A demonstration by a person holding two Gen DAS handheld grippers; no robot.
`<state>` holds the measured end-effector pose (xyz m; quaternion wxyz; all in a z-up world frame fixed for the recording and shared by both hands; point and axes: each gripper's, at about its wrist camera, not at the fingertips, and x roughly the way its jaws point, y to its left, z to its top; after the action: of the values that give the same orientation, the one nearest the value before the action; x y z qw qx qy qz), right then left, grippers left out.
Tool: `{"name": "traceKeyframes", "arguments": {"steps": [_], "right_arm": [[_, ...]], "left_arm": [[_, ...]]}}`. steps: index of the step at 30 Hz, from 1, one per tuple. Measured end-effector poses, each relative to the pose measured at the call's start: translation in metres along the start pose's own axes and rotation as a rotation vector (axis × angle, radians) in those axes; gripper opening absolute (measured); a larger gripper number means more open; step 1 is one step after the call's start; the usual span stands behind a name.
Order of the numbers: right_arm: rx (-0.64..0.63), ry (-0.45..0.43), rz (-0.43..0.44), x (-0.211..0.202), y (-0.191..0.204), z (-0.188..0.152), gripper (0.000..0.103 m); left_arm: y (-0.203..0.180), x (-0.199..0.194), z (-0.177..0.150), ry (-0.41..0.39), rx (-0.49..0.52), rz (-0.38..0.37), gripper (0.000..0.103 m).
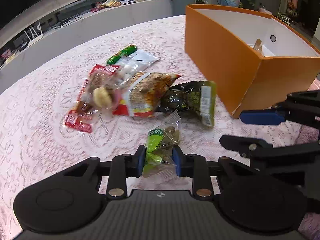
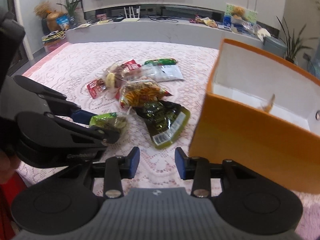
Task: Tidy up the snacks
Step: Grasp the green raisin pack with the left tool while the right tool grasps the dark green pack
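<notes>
One raisin packet (image 1: 160,146) — one orange box (image 1: 224,64).

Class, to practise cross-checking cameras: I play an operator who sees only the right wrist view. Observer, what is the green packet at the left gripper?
Observer: The left wrist view shows the printing on it: RAISIN. It is a raisin packet.
Operator: From my side one finger hides it. Is it gripped on both sides?
Observer: Yes. The left gripper has both blue pads pressed against the packet's sides, which crumple between them.
</notes>
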<state>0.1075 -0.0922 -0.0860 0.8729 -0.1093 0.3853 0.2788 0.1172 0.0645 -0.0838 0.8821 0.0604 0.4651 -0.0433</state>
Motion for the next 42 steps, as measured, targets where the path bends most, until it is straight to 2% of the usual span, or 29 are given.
{"name": "traceKeyframes", "arguments": {"steps": [6,9,13,19,22,25,27,29,35,42], "right_arm": [[-0.075,-0.011,0.023,0.007,0.013,0.005,0.038],[-0.151,-0.020,-0.003,0.012,0.021,0.004,0.037],[-0.162,-0.006,0.001,0.017,0.016,0.004,0.037],[-0.253,-0.040,0.011,0.024,0.017,-0.001,0.037],[-0.329,-0.085,0.044,0.024,0.019,-0.008,0.036],[-0.374,-0.111,0.048,0.022,0.020,-0.010,0.036],[-0.359,-0.108,0.044,0.023,0.017,-0.010,0.036],[-0.335,-0.101,0.038,0.024,0.013,-0.009,0.036],[-0.326,-0.106,0.053,0.023,0.012,-0.008,0.036],[-0.338,-0.099,0.039,0.021,0.014,-0.007,0.036]], "left_arm": [[0.007,-0.006,-0.011,-0.060,0.063,-0.021,0.037],[0.009,-0.003,-0.013,-0.085,0.074,-0.055,0.040],[0.009,0.006,-0.013,-0.097,0.116,-0.058,0.053],[0.007,0.015,-0.011,-0.104,0.167,-0.079,0.053],[0.008,0.020,-0.010,-0.090,0.199,-0.123,0.054],[0.015,0.025,-0.008,-0.065,0.158,-0.161,0.059],[0.020,0.029,-0.008,-0.036,0.123,-0.193,0.061],[0.019,0.031,-0.011,-0.031,0.134,-0.192,0.061],[0.015,0.030,-0.010,-0.033,0.140,-0.180,0.054],[0.031,0.014,-0.009,-0.065,-0.023,-0.157,0.050]]}}
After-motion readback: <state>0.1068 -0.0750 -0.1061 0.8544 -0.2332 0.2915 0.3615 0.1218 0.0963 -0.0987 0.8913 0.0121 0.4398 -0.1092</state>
